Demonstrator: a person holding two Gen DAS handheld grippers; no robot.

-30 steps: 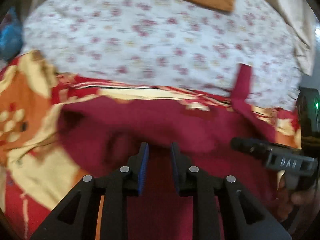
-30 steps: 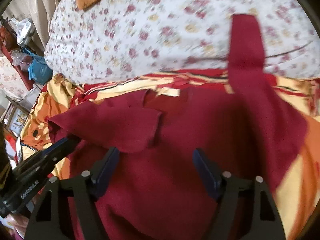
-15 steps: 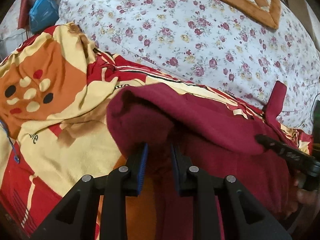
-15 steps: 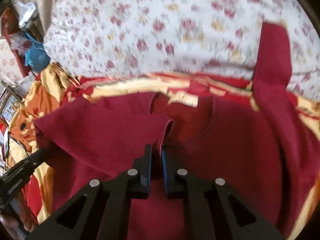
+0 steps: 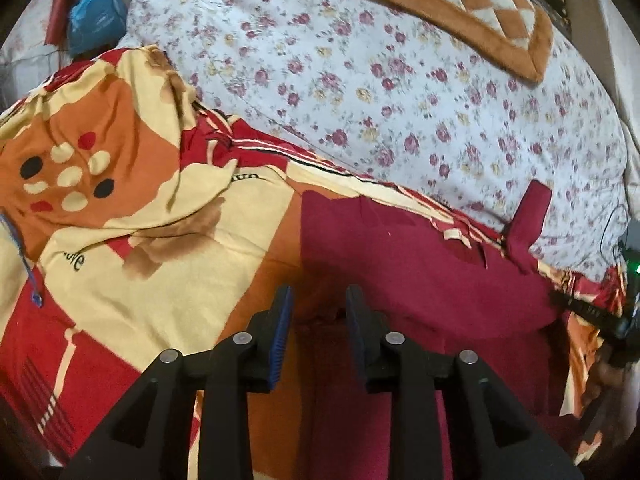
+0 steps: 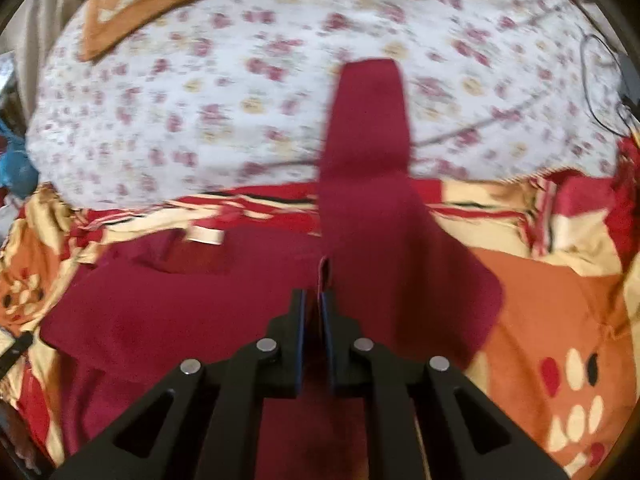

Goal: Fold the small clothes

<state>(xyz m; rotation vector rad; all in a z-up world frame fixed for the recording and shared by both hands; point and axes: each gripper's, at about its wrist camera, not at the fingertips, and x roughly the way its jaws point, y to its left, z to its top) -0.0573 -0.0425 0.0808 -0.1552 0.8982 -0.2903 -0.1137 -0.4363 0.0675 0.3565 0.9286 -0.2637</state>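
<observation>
The maroon shirt point(image 6: 192, 316) is spread on the patterned blanket point(image 6: 560, 304). A fabric fold at its shoulder is pinched by the right gripper point(image 6: 314, 304); the sleeve point(image 6: 368, 128) extends straight ahead. The left gripper point(image 5: 316, 300) is held slightly parted, empty, over the opposite edge.

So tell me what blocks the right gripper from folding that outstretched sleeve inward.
Nothing visible does. The right gripper already pinches the maroon shirt beside the sleeve, and only flat shirt fabric lies across the fold path.

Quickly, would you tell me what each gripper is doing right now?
Left gripper: open, holding nothing.
Right gripper: shut on a fold of the maroon shirt.
</observation>
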